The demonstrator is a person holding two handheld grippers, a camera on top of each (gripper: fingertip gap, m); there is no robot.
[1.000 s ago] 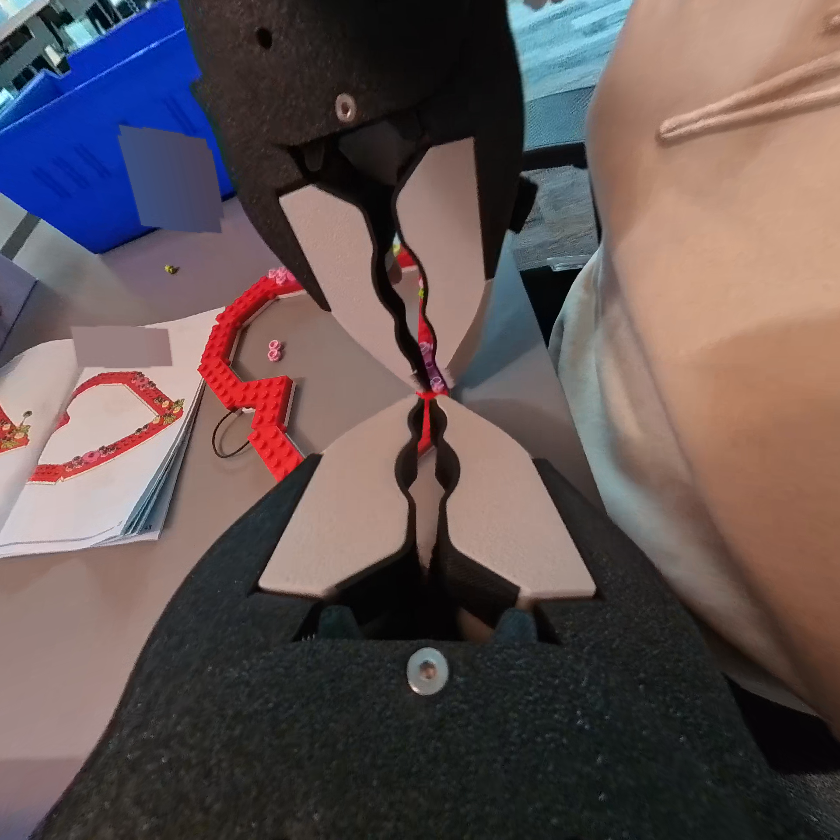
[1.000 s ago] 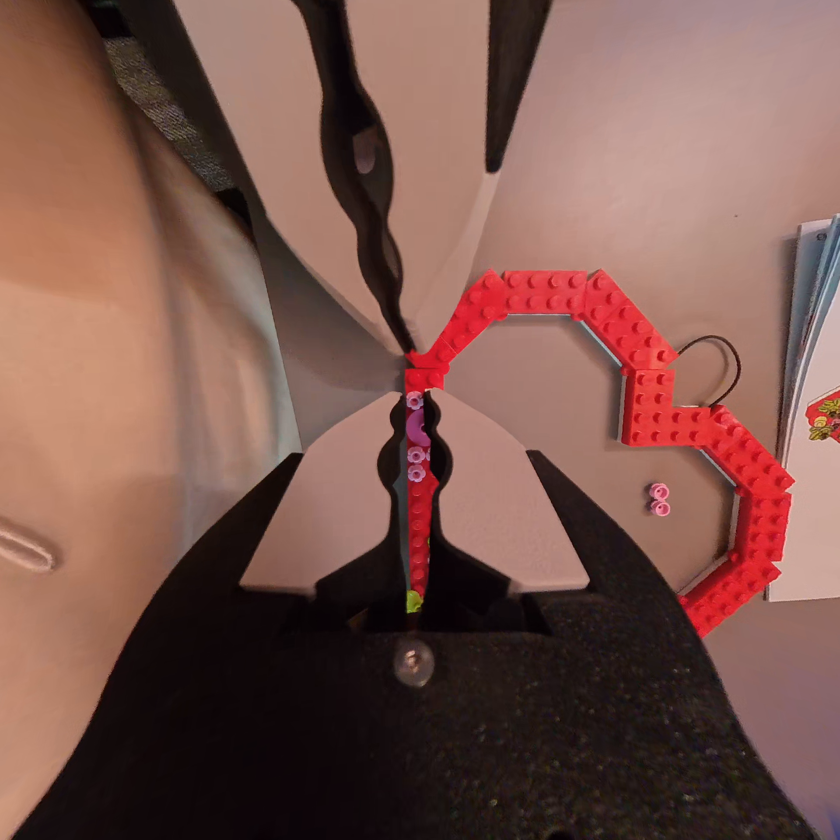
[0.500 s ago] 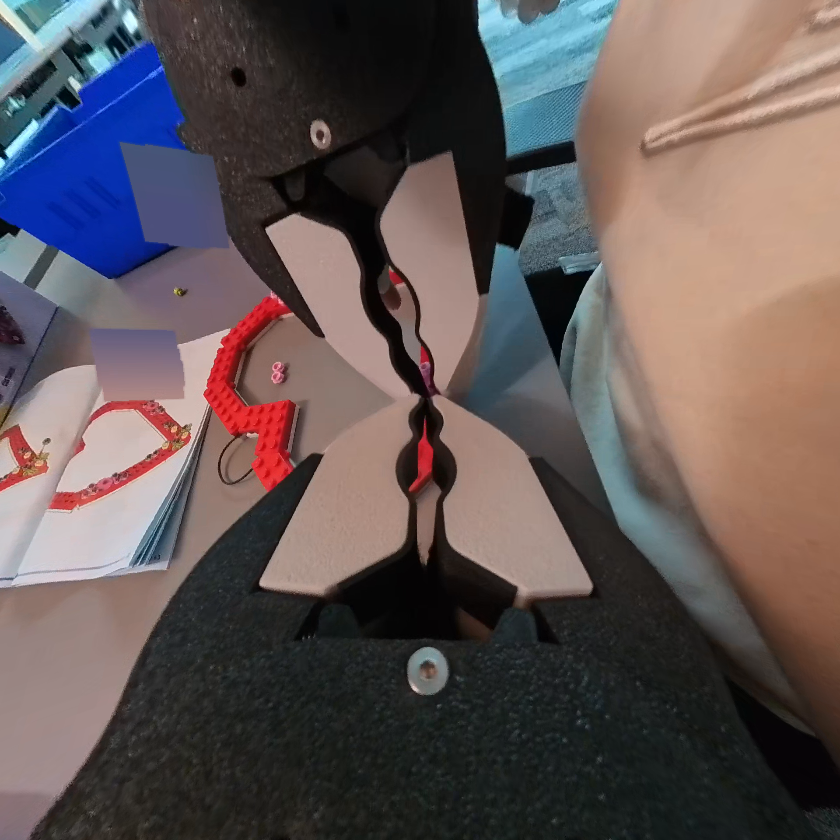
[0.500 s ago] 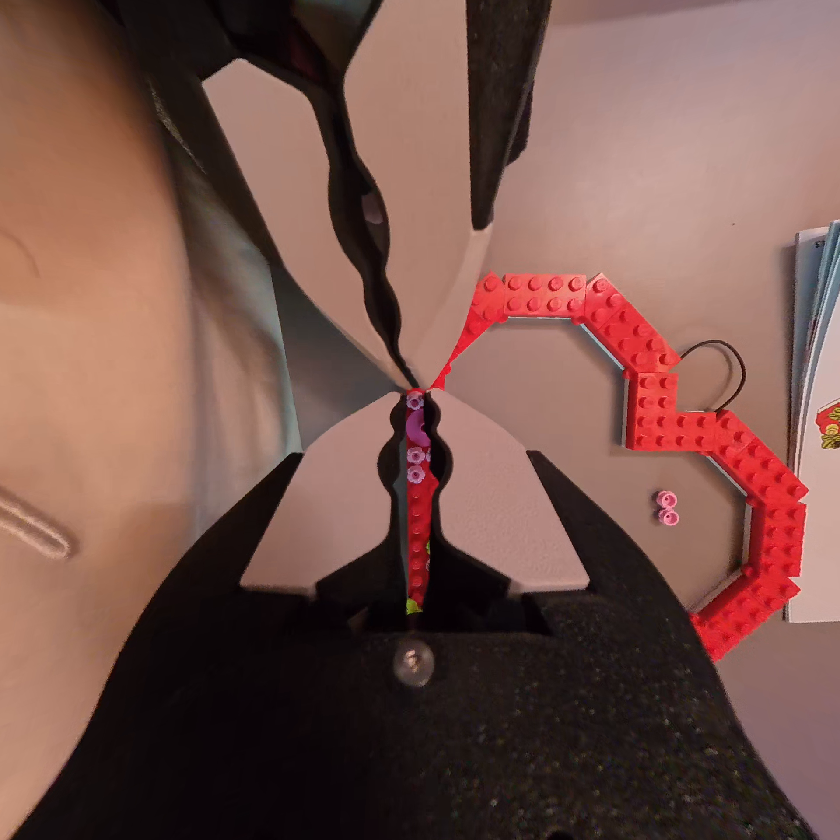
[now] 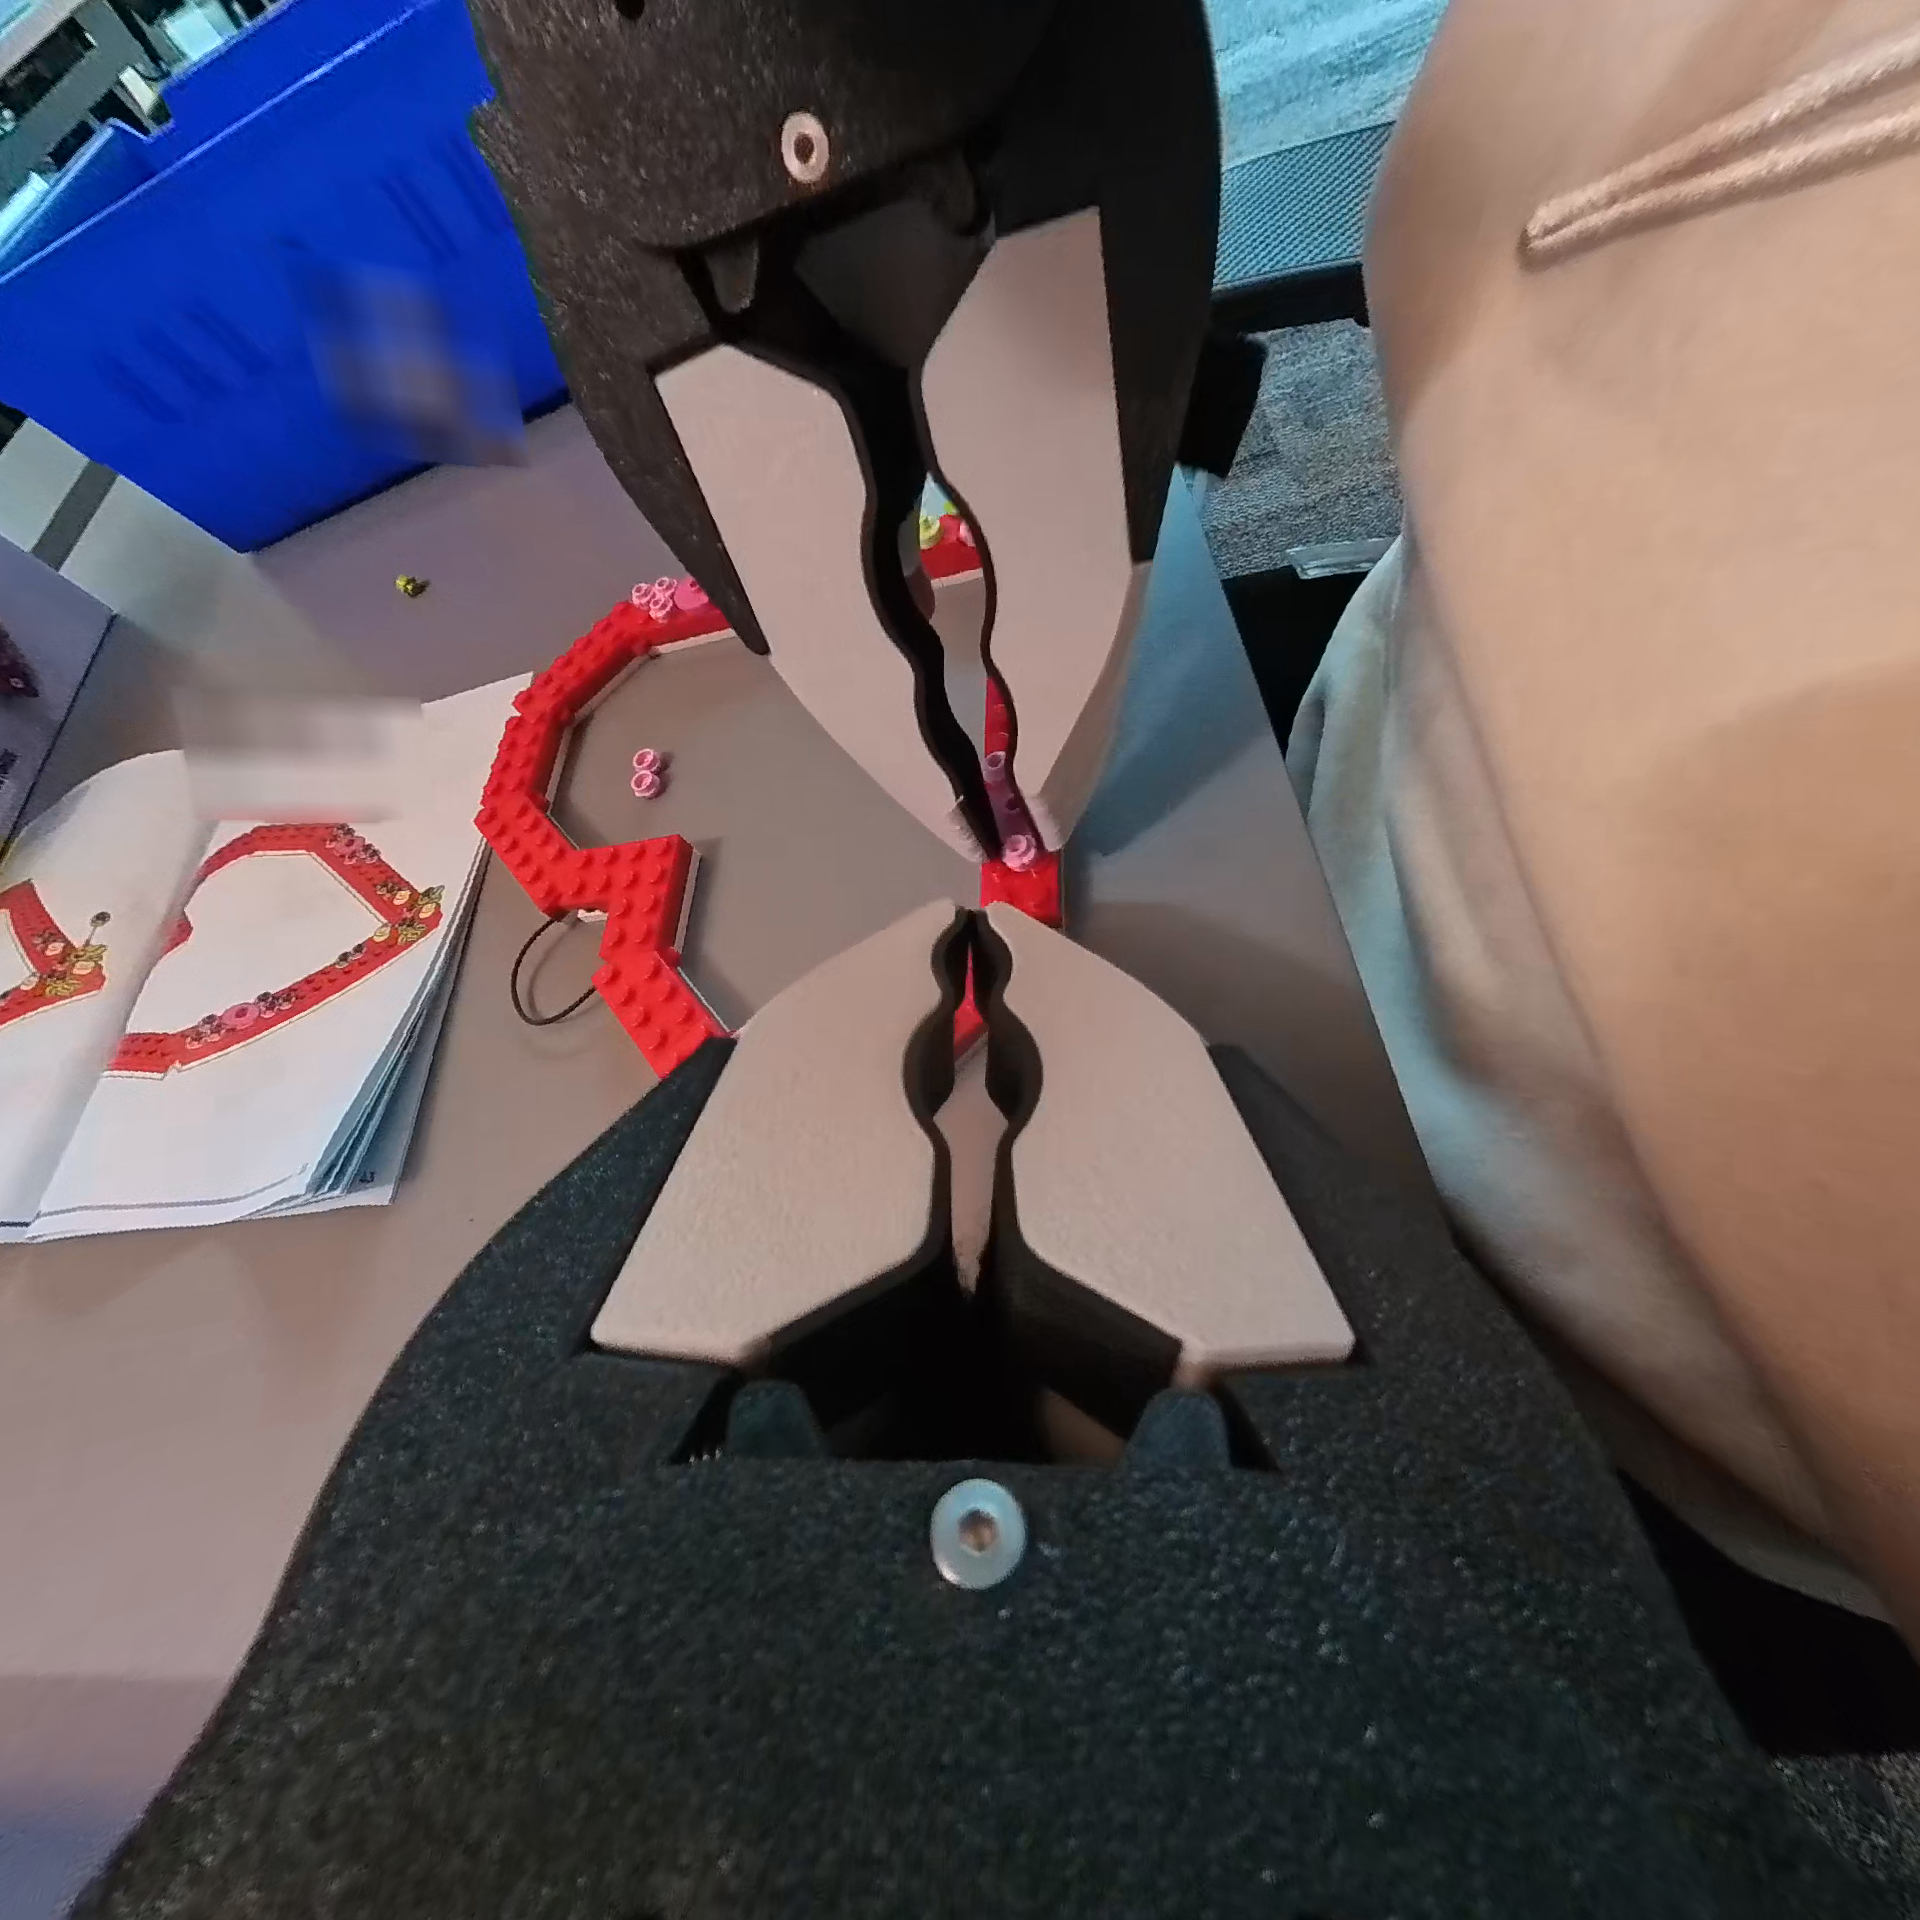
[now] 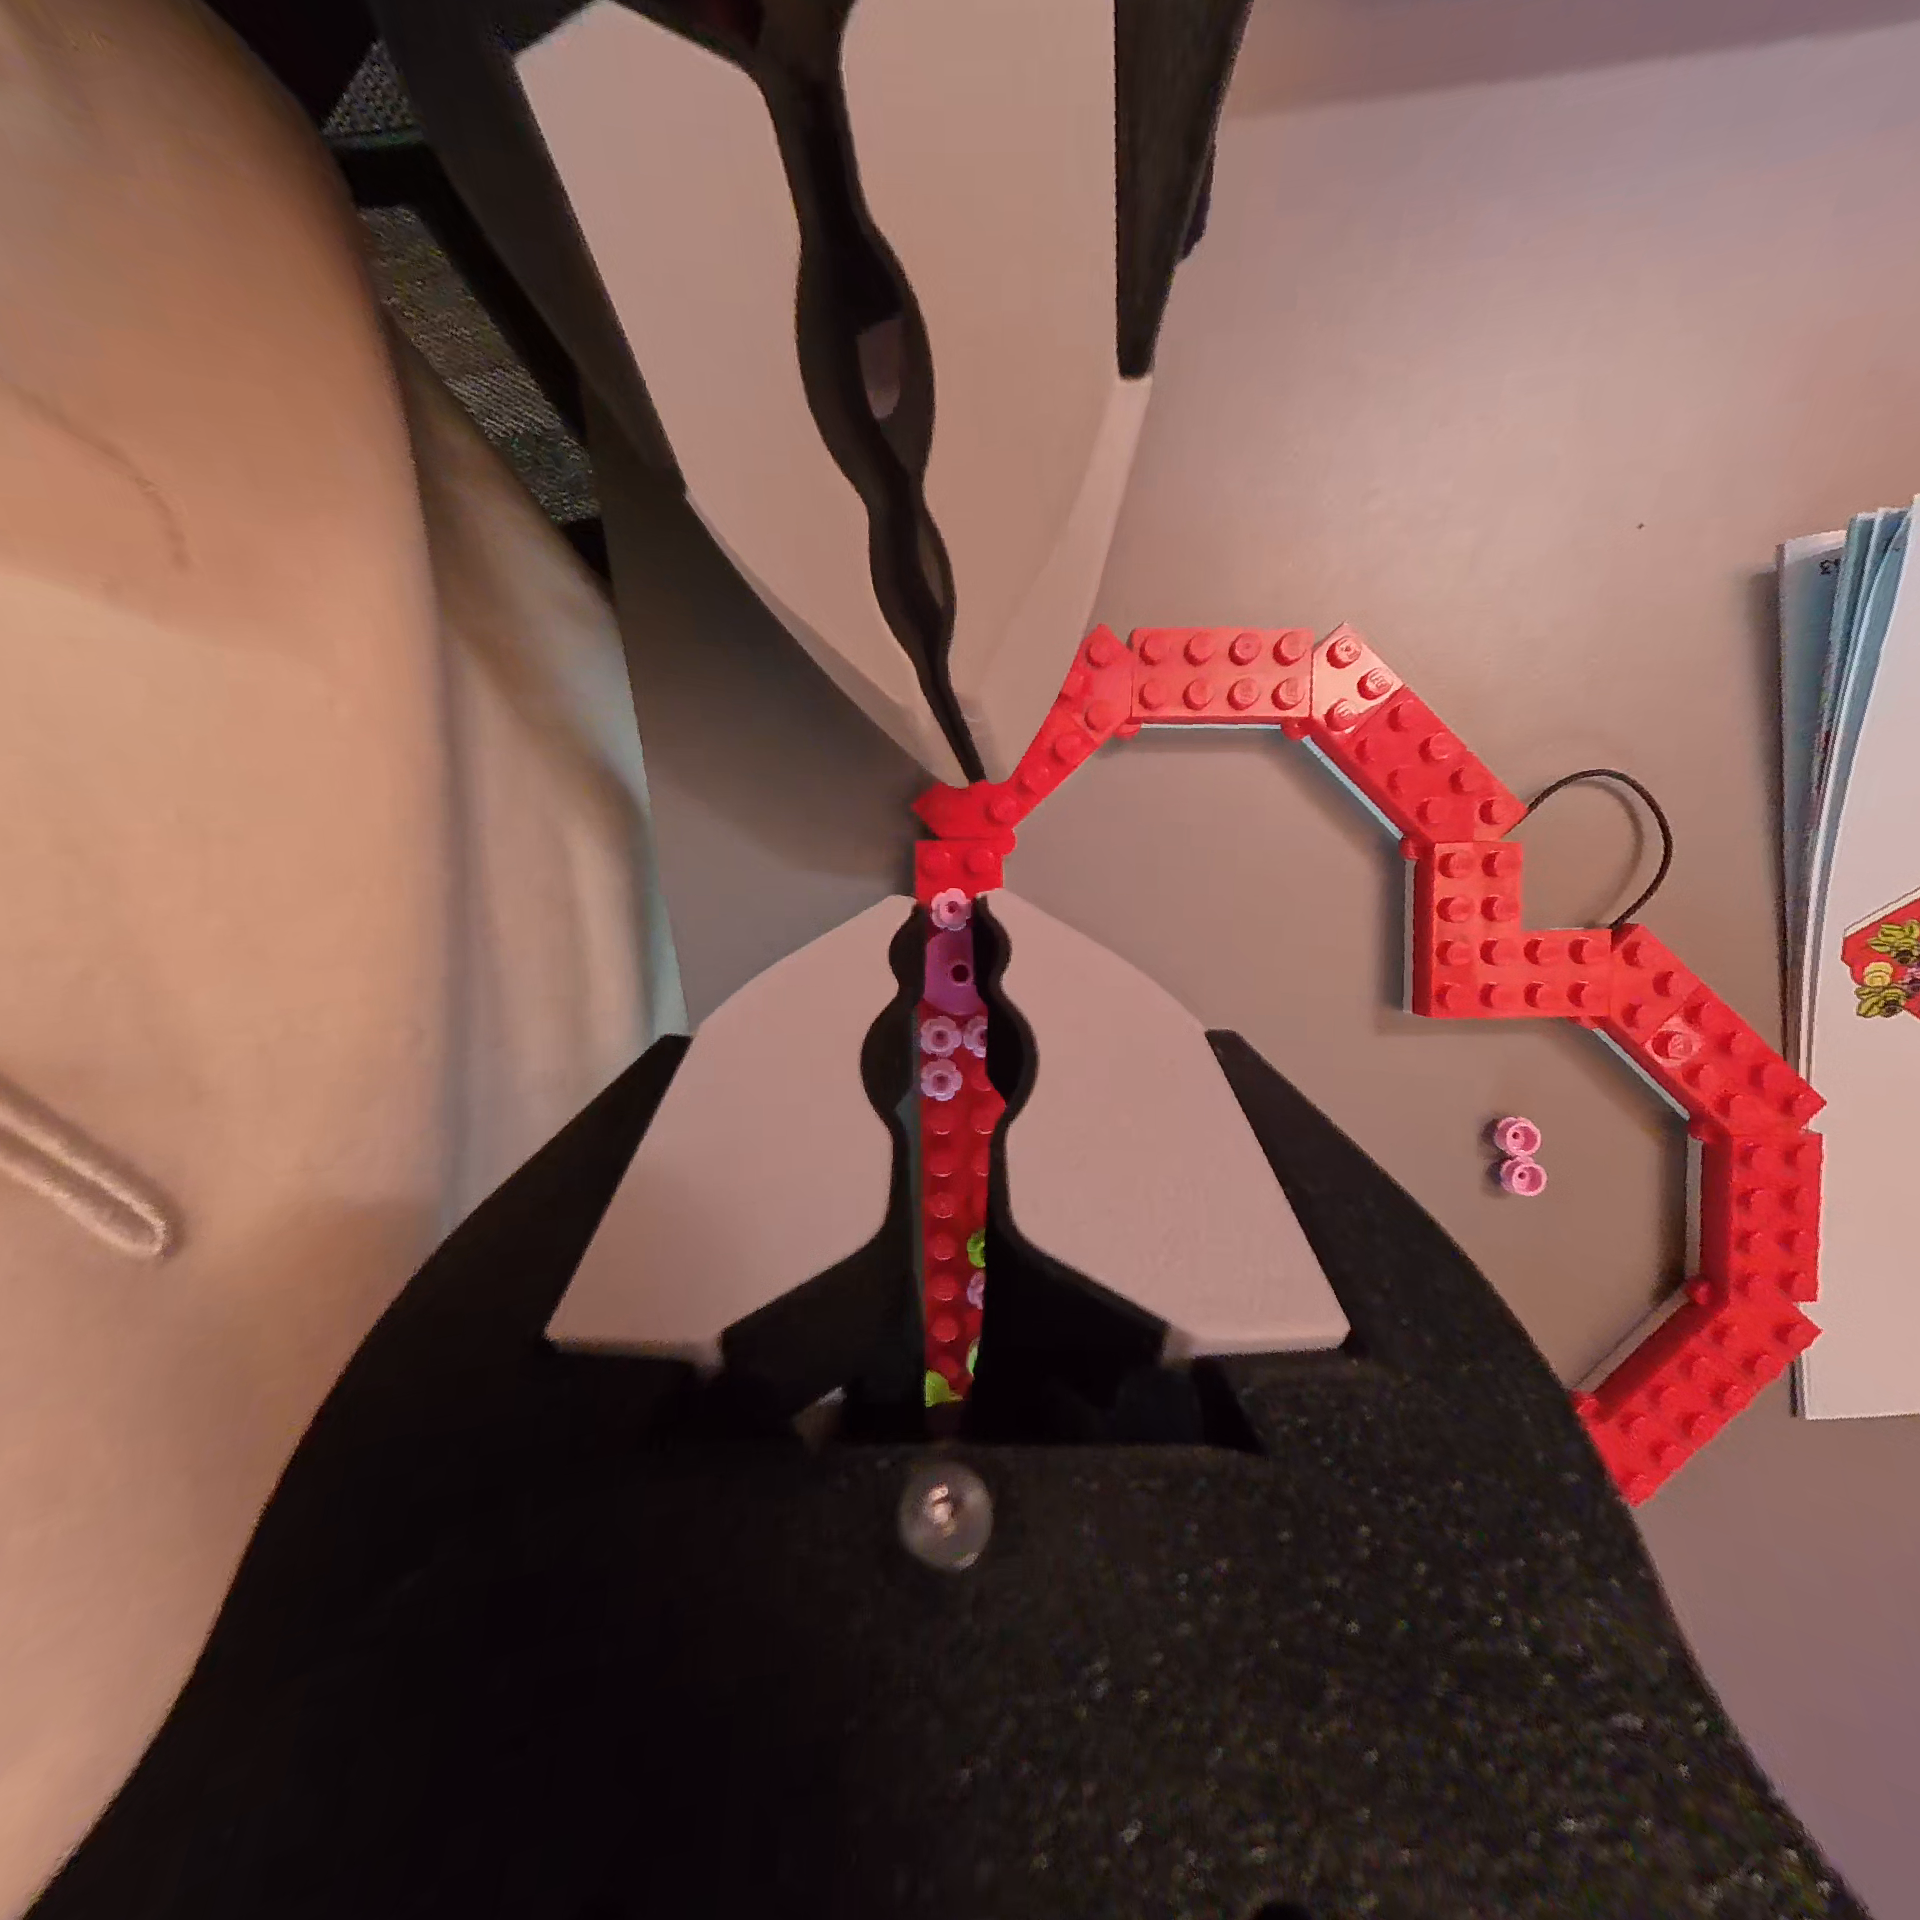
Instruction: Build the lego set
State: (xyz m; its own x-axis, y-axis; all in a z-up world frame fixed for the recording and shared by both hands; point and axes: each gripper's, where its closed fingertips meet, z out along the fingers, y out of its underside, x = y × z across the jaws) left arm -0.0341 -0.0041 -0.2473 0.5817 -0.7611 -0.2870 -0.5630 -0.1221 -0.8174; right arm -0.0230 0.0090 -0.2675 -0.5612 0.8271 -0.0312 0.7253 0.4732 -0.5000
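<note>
A red lego heart frame [image 5: 623,873] lies on the grey table; in the right wrist view [image 6: 1475,935] its far lobes show in full. My left gripper [image 5: 971,916] is shut on the frame's near edge, with a red sliver between its fingers. My right gripper [image 6: 951,902] is shut on the frame's side that carries pink flower studs [image 6: 940,1039] and green bits. The two grippers meet tip to tip: the right gripper [image 5: 997,831] comes in from above, and the left gripper [image 6: 961,774] does so in the right wrist view. A red brick joint [image 6: 961,847] shows between them.
Two loose pink studs [image 6: 1520,1156] lie inside the heart. An open instruction booklet [image 5: 239,1039] lies beside it, with a black string loop [image 5: 551,997] between. A blue bin [image 5: 260,312] stands behind. A person's beige-clad body [image 5: 1662,831] is close by the table edge. The grippers are tip to tip, or close to it.
The two gripper tips have drawn slightly apart, so the red joint bricks now show between them. Both stay shut on the heart frame.
</note>
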